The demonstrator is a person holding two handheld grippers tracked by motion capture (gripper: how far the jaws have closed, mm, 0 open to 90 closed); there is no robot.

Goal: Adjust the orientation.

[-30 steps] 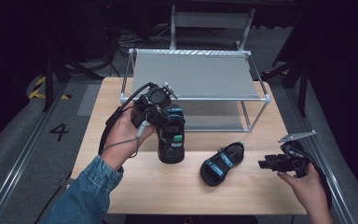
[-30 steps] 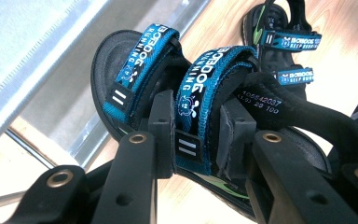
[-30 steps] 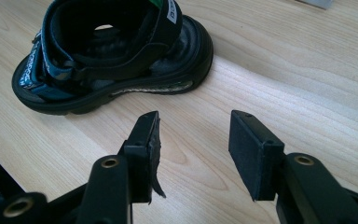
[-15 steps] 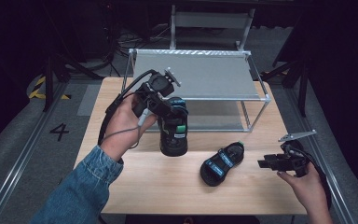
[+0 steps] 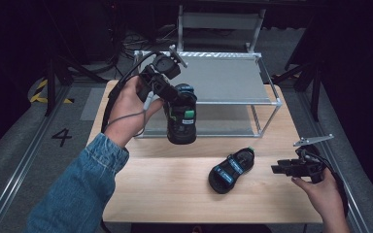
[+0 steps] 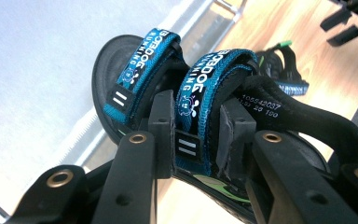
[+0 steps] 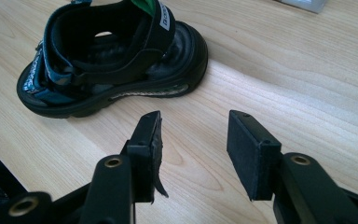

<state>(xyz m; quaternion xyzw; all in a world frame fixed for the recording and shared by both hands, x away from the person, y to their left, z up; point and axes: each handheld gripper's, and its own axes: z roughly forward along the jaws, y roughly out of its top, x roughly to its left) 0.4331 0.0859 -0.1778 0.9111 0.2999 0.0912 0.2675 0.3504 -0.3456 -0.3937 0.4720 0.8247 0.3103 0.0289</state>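
Since the earlier frames the left gripper has risen and gone forward with its sandal, from low over the table to shelf height; the right side hasn't shifted.

Left pads are clamped on the rear blue strap of the carried sandal, one pad each side of the webbing near the white-bar tag. The hold is on the strap alone, not the sole. In the high view the sandal hangs toe-down from the jaws at the front left of the wire shelf rack, in front of its grey upper shelf, not yet resting on anything.

Right gripper stands spread and holds nothing, low over the wooden table at the right edge. One pad has a torn, peeling rubber lip. The second sandal lies sole-down on the table just ahead of it, apart from the jaws.

Likely step: placing the carried sandal on the rack. To do it well, level the sole before lowering, since a strap hold lets the shoe swing; clear the front rail, set the sole flat, then release. Leave room beside it for the other sandal.
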